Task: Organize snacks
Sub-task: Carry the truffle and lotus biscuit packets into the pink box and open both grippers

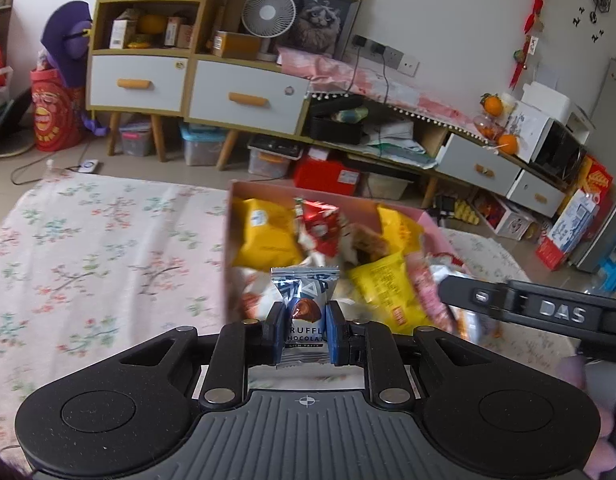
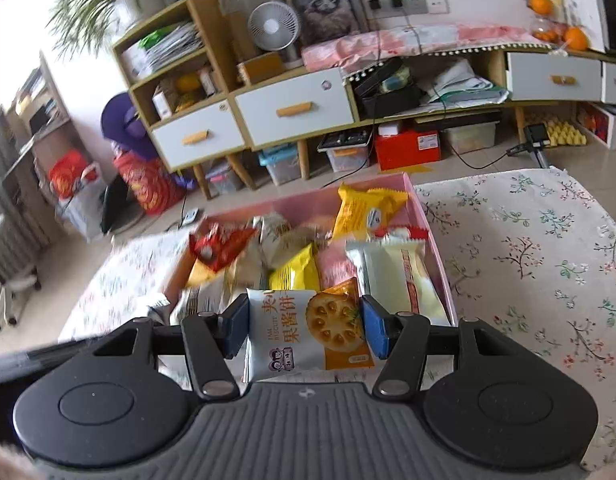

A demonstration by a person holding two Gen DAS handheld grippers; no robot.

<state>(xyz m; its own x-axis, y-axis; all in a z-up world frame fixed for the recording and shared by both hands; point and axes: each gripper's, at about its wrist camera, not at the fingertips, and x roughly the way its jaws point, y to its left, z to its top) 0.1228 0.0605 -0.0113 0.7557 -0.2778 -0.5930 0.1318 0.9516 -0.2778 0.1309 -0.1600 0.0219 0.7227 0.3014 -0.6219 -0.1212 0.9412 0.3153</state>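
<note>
My left gripper (image 1: 304, 330) pinches a light, crinkly truffle chocolate packet (image 1: 304, 316) at mid-body, above the pink box (image 1: 436, 232); my right gripper (image 2: 303, 330) clamps a fragile biscuit packet (image 2: 308, 332) by its edges.

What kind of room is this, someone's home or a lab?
Most likely a lived-in home living room: a wooden cabinet with white drawers, a framed cat picture, a small desk fan, and a floral tablecloth under a pink snack box.
</note>
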